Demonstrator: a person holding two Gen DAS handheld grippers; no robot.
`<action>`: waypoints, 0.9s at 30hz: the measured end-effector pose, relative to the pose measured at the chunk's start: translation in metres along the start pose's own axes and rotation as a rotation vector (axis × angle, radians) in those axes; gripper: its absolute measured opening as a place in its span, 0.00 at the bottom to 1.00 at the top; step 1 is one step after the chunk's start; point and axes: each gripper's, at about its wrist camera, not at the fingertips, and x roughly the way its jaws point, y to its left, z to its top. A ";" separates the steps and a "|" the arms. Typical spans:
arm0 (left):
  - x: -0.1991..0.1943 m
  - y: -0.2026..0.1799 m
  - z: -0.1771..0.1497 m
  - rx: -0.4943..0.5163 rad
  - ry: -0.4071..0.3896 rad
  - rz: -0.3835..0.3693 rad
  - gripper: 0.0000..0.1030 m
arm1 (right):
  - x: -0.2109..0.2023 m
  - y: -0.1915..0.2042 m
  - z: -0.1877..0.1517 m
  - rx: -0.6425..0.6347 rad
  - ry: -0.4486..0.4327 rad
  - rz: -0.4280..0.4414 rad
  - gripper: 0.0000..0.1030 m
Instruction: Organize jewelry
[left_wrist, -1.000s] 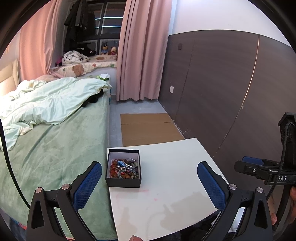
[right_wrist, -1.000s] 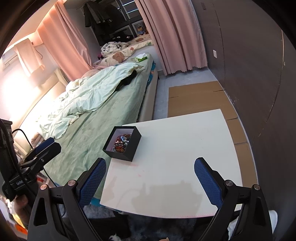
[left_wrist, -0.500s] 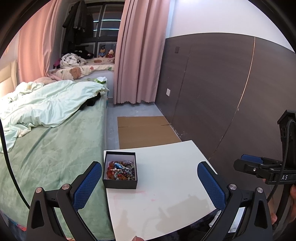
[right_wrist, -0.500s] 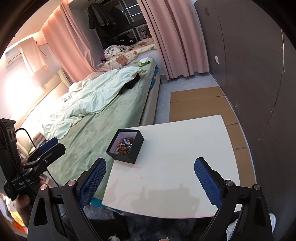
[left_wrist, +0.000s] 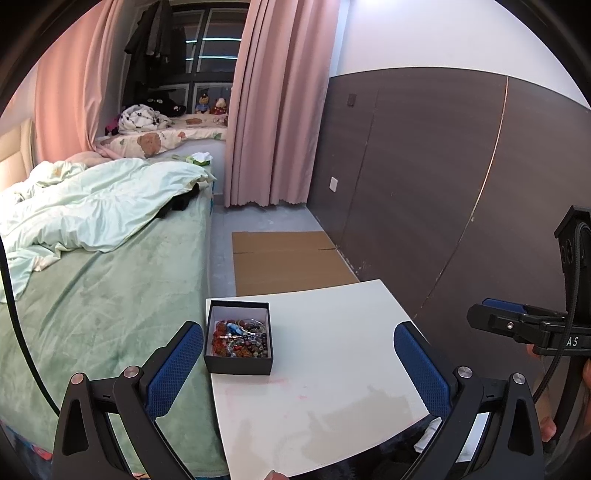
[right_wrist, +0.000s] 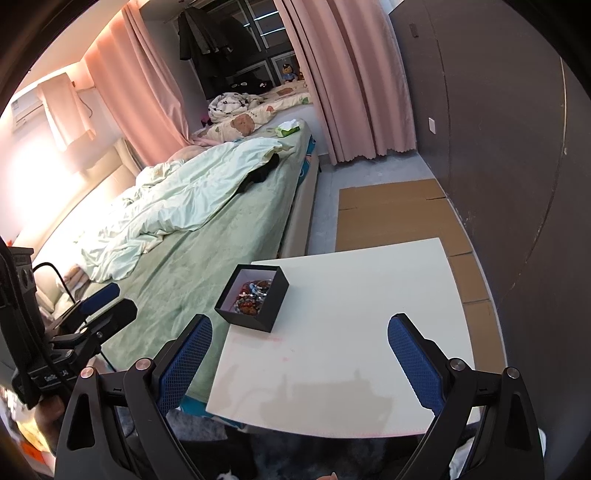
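Note:
A small black box (left_wrist: 238, 363) full of mixed bead jewelry (left_wrist: 240, 339) sits at the left edge of a white table (left_wrist: 332, 376). It also shows in the right wrist view (right_wrist: 255, 317), with the jewelry (right_wrist: 253, 297) inside, on the table (right_wrist: 362, 332). My left gripper (left_wrist: 299, 354) is open and empty, held high above the table's near side. My right gripper (right_wrist: 300, 349) is open and empty, also well above the table. Each gripper shows at the edge of the other's view.
A bed with a green cover (left_wrist: 96, 302) and a pale duvet (left_wrist: 92, 206) runs along the table's left side. Flat cardboard (left_wrist: 288, 262) lies on the floor beyond the table. A dark panelled wall (left_wrist: 443, 184) stands to the right.
Both grippers have drawn up and back from the table, so the box and table look smaller and lower. Both jaws stayed open. The box has not moved.

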 end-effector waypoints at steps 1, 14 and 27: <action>0.000 -0.001 0.000 -0.001 0.001 0.000 1.00 | 0.000 0.000 0.000 -0.001 0.000 -0.001 0.94; 0.000 -0.001 0.001 -0.006 0.004 -0.002 1.00 | 0.004 0.000 0.002 -0.016 0.010 -0.006 0.94; 0.002 -0.004 -0.001 -0.016 -0.003 0.019 1.00 | 0.009 -0.002 -0.004 -0.019 0.024 -0.015 0.94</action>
